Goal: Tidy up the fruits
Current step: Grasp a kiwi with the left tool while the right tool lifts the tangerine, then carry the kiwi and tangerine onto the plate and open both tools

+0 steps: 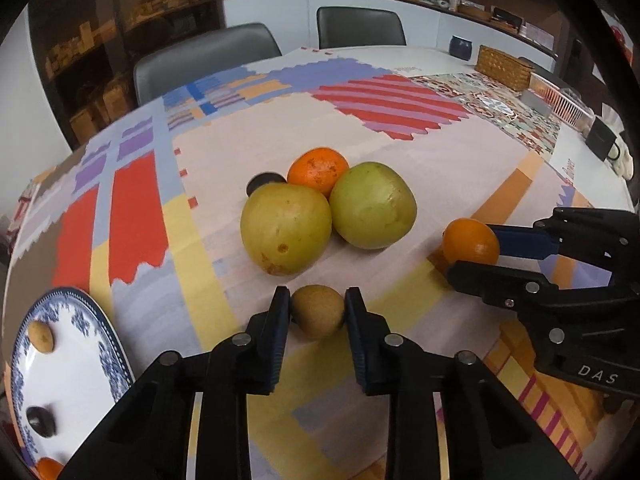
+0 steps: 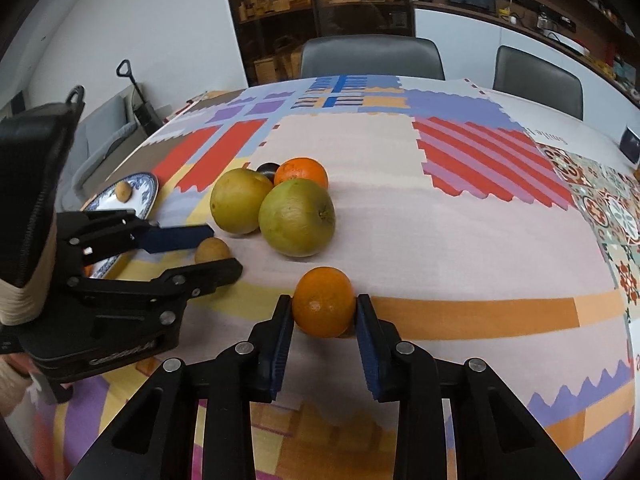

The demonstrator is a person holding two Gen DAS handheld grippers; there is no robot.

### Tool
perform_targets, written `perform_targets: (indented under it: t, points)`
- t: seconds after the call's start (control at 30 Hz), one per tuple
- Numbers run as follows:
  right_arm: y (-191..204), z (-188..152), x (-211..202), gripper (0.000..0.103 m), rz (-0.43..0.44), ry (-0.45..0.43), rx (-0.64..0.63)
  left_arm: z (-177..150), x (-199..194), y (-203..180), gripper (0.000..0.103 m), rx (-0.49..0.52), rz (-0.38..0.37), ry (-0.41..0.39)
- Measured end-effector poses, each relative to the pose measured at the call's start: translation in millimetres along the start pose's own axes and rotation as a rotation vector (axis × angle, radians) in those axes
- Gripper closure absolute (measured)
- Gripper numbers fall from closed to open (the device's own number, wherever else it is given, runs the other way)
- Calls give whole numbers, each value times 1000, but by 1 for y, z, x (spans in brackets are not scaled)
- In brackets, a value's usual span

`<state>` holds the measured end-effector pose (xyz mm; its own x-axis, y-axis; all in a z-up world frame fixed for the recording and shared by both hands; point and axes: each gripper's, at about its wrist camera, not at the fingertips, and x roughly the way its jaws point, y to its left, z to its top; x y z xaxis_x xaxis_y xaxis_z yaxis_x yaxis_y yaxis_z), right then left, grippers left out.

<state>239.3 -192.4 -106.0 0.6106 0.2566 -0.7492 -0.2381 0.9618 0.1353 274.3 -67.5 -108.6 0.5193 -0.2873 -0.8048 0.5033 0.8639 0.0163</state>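
Observation:
My left gripper [image 1: 318, 310] is shut on a small brown kiwi [image 1: 318, 311] that rests on the tablecloth. My right gripper [image 2: 324, 306] is shut on an orange [image 2: 324, 302], also on the cloth; both show in the left wrist view [image 1: 472, 242]. Behind them lie two big green-yellow fruits [image 1: 286, 228] [image 1: 372, 204], a second orange [image 1: 318, 170] and a dark plum [image 1: 264, 181]. A blue-and-white plate [image 1: 108, 340] at the left holds a small brown fruit [image 1: 41, 336], a dark fruit [image 1: 40, 421] and an orange piece [image 1: 48, 469].
The table carries a colourful patchwork cloth [image 1: 400, 100]. At the far right stand a woven basket [image 1: 504, 67], a blue mug [image 1: 461, 47] and a clear box [image 1: 560, 100]. Grey chairs [image 1: 208, 60] stand along the far edge.

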Motion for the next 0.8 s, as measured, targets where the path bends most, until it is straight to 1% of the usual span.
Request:
perform_targets:
  t: [0.1,0.23,0.3,0.33,0.4,0.6,0.8]
  points:
    - [0,1,-3,71,4,-2,9,-1,-9,1,75,-27,-4,-5]
    - [6,1,-11,71,24,-12,8,-4,-29,2,75,-66,10,-27]
    - [9,2,-16,71,42,-16,12,-7,-40,1,75,-78,15,-39]
    - [11,2,-19,71,64,-14,23,-8,-45,1,75,-81,19,-46]
    - [14,4,-26,71,97,-16,39,-11,-56,0,75,-87,35,-62]
    - [32,5,-45,71,110,-47,6,-22,-92,5,75,-130,82,-119]
    - [52,8,-59,71,143,-66,-13,-35,-124,14,75,-183,135,-165]
